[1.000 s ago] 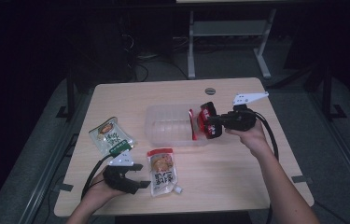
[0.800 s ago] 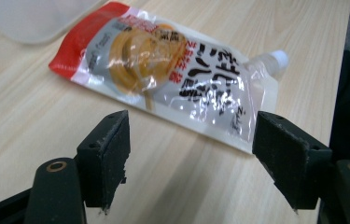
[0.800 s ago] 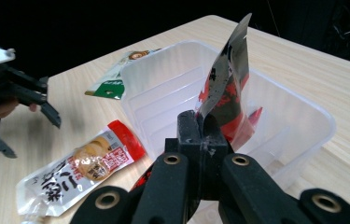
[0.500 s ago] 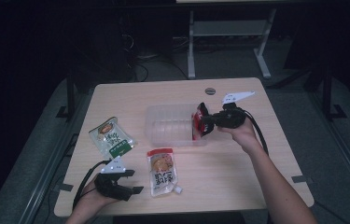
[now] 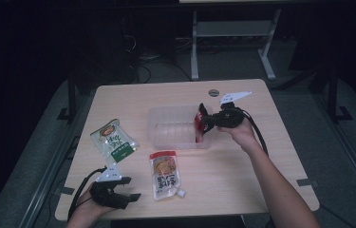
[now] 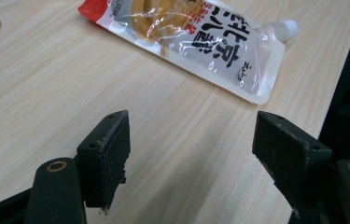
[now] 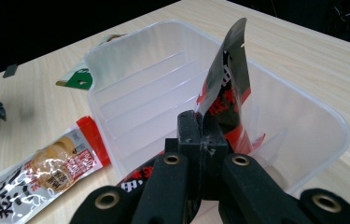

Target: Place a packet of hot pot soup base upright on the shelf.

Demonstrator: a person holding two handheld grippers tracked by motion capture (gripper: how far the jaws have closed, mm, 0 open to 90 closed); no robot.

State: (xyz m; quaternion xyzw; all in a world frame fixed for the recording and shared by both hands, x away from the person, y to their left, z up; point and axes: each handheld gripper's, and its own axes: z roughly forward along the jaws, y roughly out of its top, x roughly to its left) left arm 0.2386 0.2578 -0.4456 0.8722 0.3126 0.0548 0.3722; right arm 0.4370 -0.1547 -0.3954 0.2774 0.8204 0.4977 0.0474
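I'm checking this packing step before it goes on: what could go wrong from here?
1. The right gripper pinches the red and black packet by one edge over the clear tub; released like this, it may land propped against the wall rather than flat.
2. The tub looks light, so a nudge could slide it.
3. The spouted pouch lies near the table's front edge, where the open left gripper could push it off.

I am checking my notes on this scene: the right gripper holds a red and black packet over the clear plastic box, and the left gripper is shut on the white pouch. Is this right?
Not quite. The left gripper is open and holds nothing; the white pouch lies on the table ahead of its jaws, as the left gripper view shows. The rest holds: the right gripper is shut on the red and black packet over the clear plastic box.
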